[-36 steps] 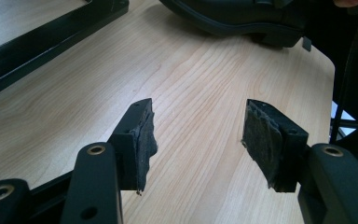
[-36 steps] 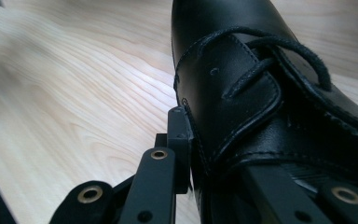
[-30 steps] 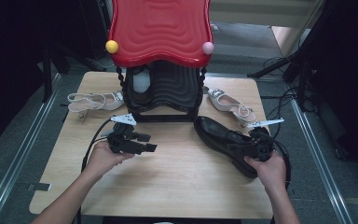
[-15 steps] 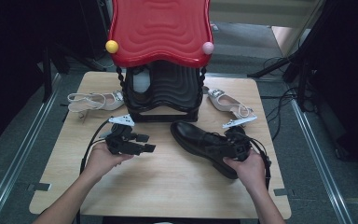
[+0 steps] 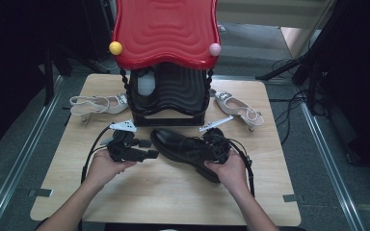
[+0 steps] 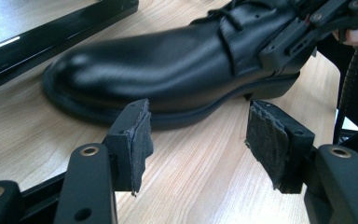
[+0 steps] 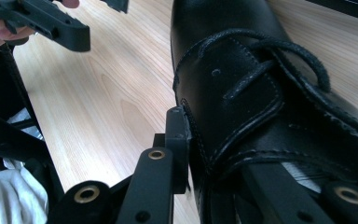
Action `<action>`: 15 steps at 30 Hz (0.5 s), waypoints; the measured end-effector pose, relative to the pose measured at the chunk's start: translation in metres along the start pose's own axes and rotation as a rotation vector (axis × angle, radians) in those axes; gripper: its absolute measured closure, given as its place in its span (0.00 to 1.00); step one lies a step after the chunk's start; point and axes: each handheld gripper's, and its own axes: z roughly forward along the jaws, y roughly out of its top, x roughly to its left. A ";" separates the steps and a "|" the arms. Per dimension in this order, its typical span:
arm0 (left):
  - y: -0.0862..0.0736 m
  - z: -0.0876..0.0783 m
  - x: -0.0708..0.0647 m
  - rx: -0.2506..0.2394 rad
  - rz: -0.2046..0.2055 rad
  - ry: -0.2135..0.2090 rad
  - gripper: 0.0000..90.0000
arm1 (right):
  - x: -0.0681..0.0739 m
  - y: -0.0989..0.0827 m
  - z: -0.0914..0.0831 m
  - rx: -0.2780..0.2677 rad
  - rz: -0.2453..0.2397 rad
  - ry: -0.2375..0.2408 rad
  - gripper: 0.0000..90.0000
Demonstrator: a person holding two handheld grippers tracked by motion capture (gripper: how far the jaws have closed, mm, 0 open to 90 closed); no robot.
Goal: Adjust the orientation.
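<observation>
A glossy black leather lace-up shoe [image 5: 185, 147] lies on its sole at the centre of the high view, on a pale wood-grain table [image 5: 173, 192], toe toward the left. The right gripper [image 5: 217, 147], right of centre, is clamped on the shoe's laced collar: in the right gripper view one black jaw presses the outside of the stitched leather while the other sits inside the opening. The left gripper [image 6: 198, 140] sits left of centre, jaws apart around nothing, their worn grey pads [image 6: 142, 137] just short of the shoe's rubber welt. Directly behind, upper centre, stands a black ribbed rack [image 5: 168, 96] under a wavy red plastic top [image 5: 166, 31]. A strappy white sandal [image 5: 96, 103] lies at its left, another white sandal [image 5: 238, 109] at its right.
</observation>
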 end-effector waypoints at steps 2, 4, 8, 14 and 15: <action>-0.001 0.000 -0.001 -0.007 -0.001 0.006 0.45 | 0.004 0.002 0.006 0.003 -0.001 0.007 0.90; -0.002 -0.001 -0.001 -0.014 -0.003 0.008 0.45 | 0.006 0.003 0.011 0.003 0.000 0.009 0.90; -0.004 0.001 0.001 -0.012 -0.015 0.015 0.45 | 0.008 0.002 0.020 0.003 -0.001 -0.005 0.90; -0.004 0.004 -0.002 0.012 -0.015 0.022 0.50 | 0.011 -0.001 0.021 -0.017 -0.016 -0.029 0.83; -0.004 0.004 -0.002 0.014 -0.015 0.020 0.53 | 0.012 -0.002 0.020 -0.016 -0.013 -0.021 0.82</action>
